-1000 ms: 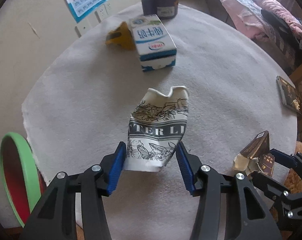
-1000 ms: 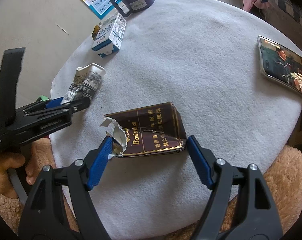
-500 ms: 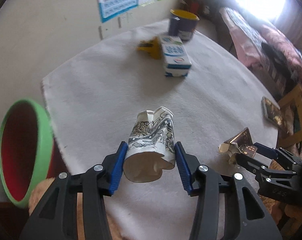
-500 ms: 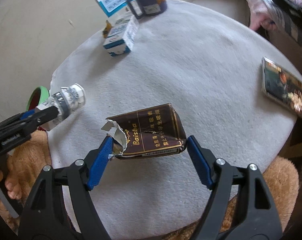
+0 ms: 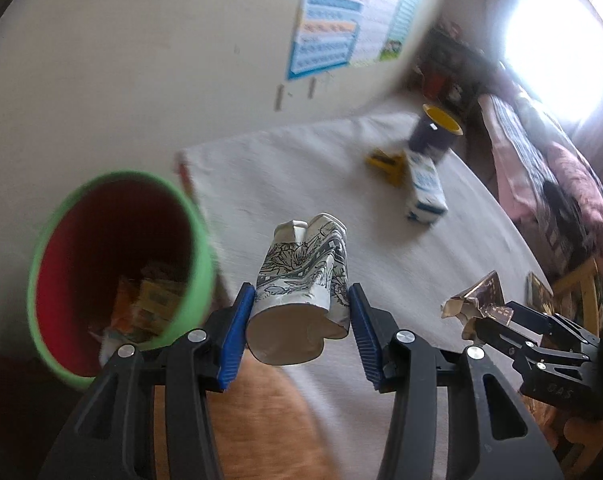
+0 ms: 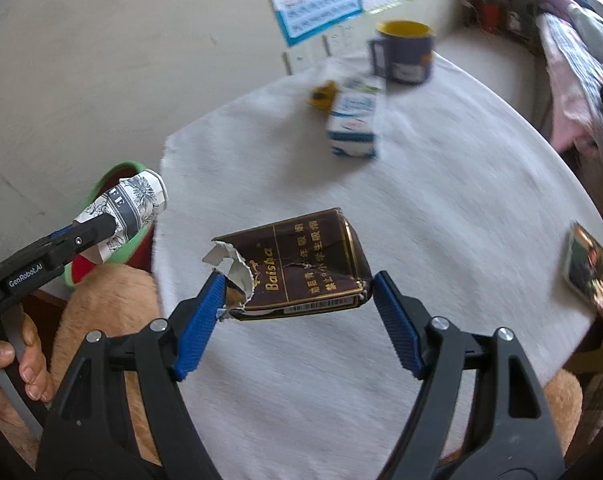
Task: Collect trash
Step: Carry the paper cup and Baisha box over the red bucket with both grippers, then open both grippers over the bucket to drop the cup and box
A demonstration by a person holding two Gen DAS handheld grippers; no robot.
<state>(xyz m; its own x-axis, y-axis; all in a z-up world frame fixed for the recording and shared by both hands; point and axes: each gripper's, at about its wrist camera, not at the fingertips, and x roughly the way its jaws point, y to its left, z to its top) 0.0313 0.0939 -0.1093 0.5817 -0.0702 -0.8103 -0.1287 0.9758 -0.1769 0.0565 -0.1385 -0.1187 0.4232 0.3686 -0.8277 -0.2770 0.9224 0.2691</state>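
The bin (image 5: 117,272) stands left of the table (image 5: 301,184). The left gripper (image 5: 299,322) clamps the cup (image 5: 305,280); carry it over the rim before release. The right gripper (image 6: 297,312) clamps the pack (image 6: 297,268); bin it second. Compared with the earlier frame, both items are lifted off the table and nearer the bin

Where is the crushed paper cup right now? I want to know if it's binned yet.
Not yet: the crushed paper cup is clamped in the left hand-held gripper, held above the table edge just right of the green-rimmed bin.
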